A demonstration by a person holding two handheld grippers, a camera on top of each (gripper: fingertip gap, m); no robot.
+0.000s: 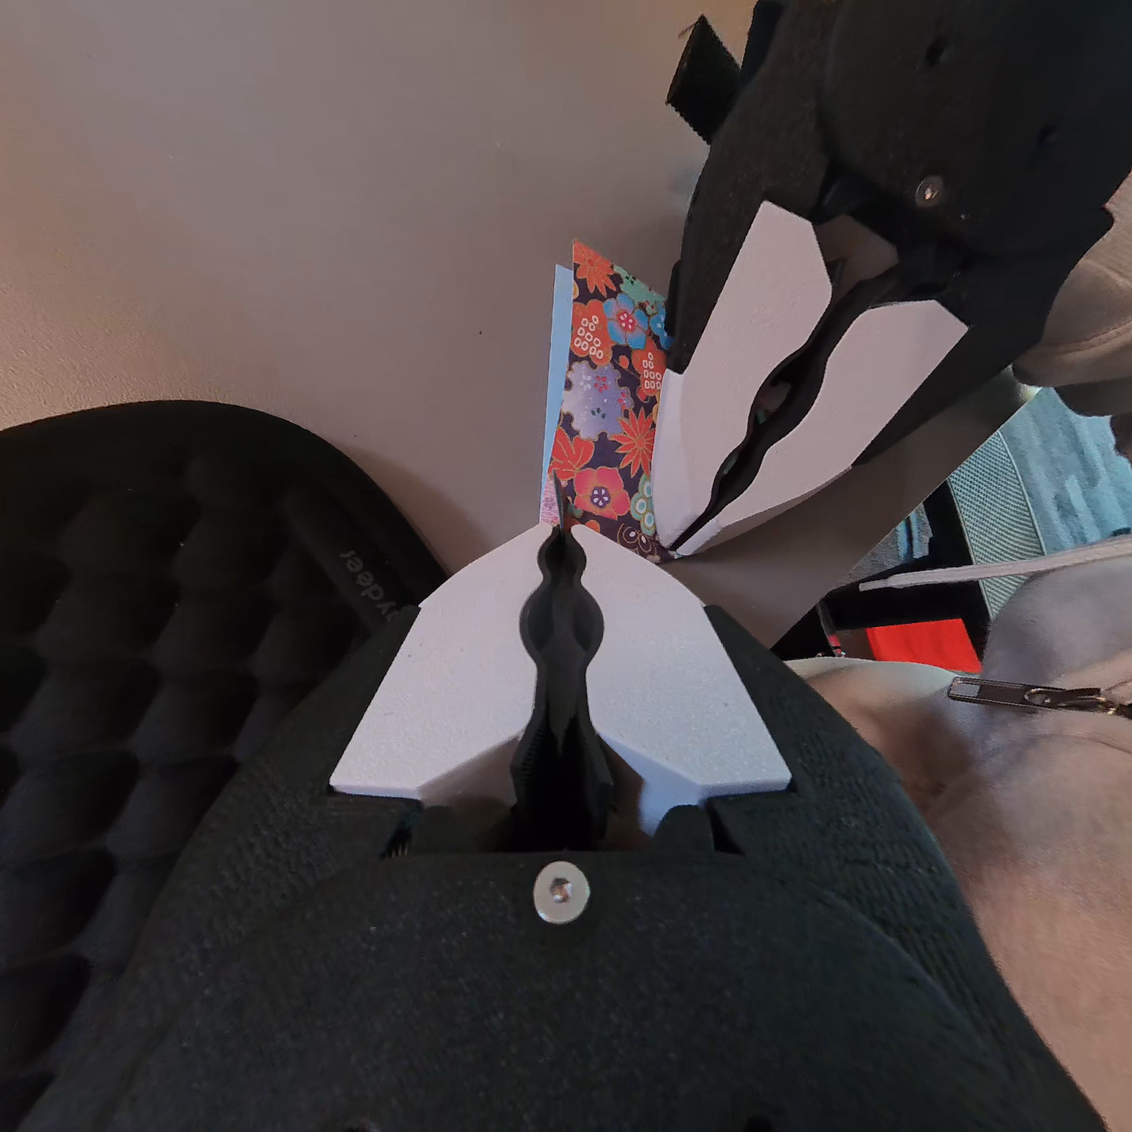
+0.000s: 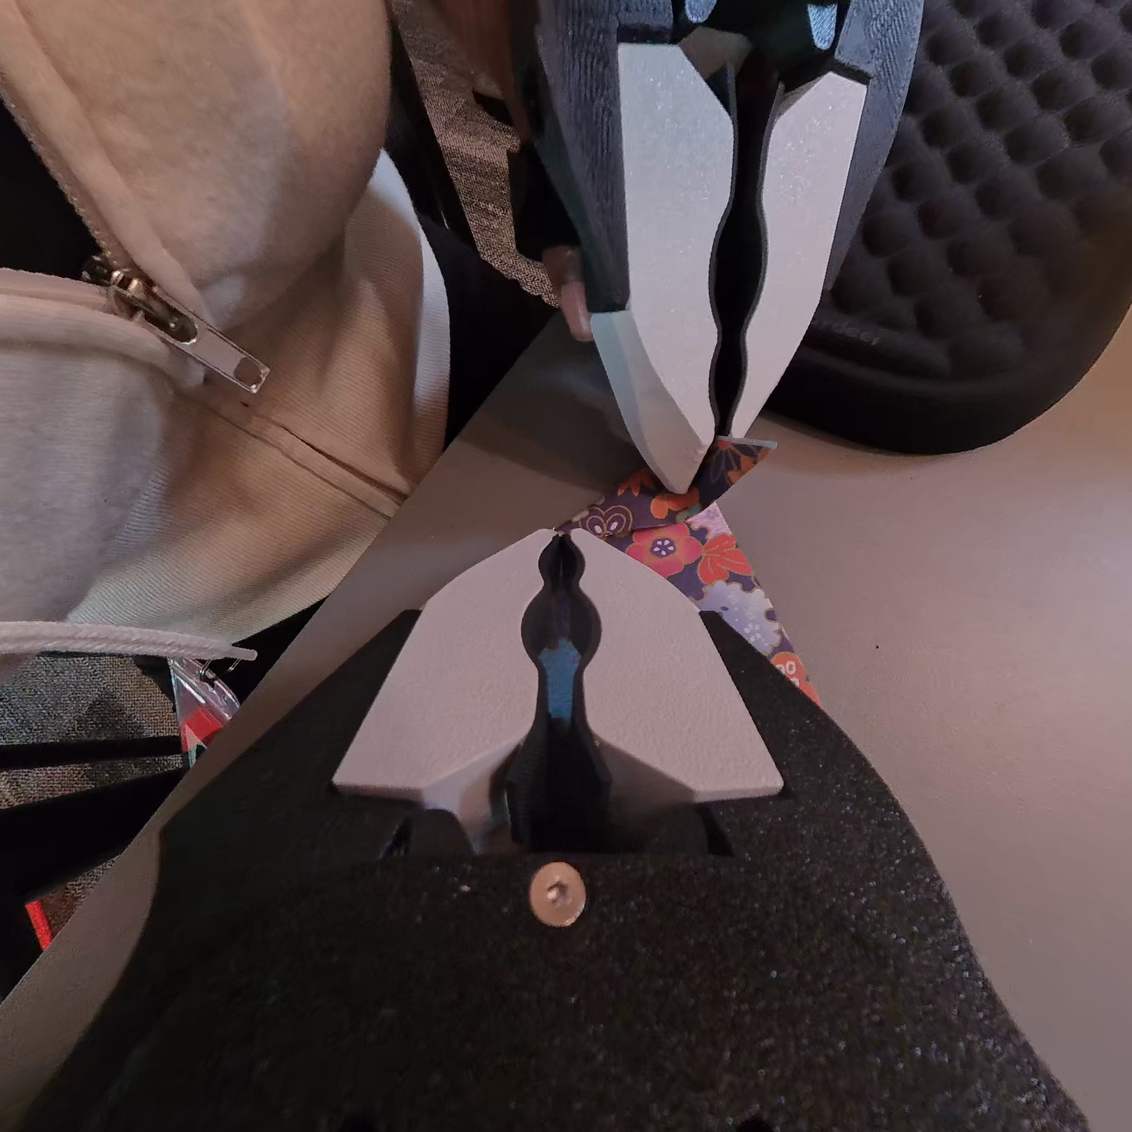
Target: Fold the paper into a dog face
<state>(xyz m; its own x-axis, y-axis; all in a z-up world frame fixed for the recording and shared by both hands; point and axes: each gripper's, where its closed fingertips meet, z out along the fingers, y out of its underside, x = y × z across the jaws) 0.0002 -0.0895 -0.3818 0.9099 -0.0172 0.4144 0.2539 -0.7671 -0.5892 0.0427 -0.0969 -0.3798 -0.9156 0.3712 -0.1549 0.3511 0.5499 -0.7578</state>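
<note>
Both grippers closed on the floral paper (image 1: 603, 422) over the desk (image 1: 275, 245): left gripper (image 1: 560, 534) pinches its near corner, right gripper (image 1: 677, 545) at 1 o'clock clamps the edge beside it, prob. to pull a crease taut w/o slipping.

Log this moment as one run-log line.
stage: folding | left tool: shut on floral paper edge | right tool: shut on paper corner | paper: partly folded, held between both tools over table

Navy paper (image 1: 606, 398) with red-orange, lilac and turquoise flowers, pale-blue underside.
</note>
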